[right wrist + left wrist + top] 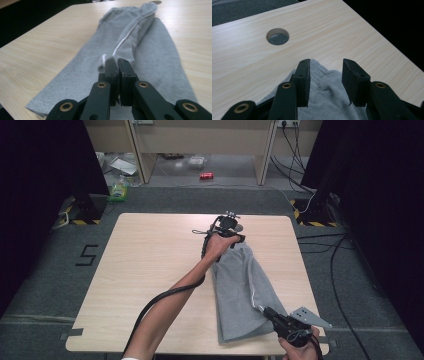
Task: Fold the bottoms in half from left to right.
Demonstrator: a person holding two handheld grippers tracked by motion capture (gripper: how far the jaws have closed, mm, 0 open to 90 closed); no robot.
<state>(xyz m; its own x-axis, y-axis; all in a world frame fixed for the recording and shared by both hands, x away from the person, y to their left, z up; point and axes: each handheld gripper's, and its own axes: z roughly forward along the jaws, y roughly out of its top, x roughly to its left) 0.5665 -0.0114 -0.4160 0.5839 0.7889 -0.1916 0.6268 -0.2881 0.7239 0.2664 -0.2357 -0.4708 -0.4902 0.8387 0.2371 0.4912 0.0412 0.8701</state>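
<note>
High view: a pale wooden table (150,270) carries a grey garment (242,292) (folded lengthwise, with a white stripe along one fold) lying from about 12 o'clock to 5 o'clock of the tabletop's centre, on its right half. The left gripper (235,234) sits at the garment's far end, held by the left hand (218,245), whose forearm reaches diagonally up from the bottom edge with a black cable trailing along it. The right gripper (270,312) is at the near right, around 5 o'clock, its tips at the garment's near edge where the stripe ends; the right hand (297,342) grips it just above the table's near rim.

Left gripper view: the left gripper (325,75) has its jaws released — a clear gap between them — and crumpled grey cloth (324,95) lies under and between them, not pinched. A round hole (277,36) in the table shows at 11 o'clock.

Right gripper view: the right gripper (117,67) is clenched on a raised fold of the garment (150,55) — the white stripe (125,40) runs from its tips toward 1 o'clock. The rest of the cloth lies flat on the wood.
</note>
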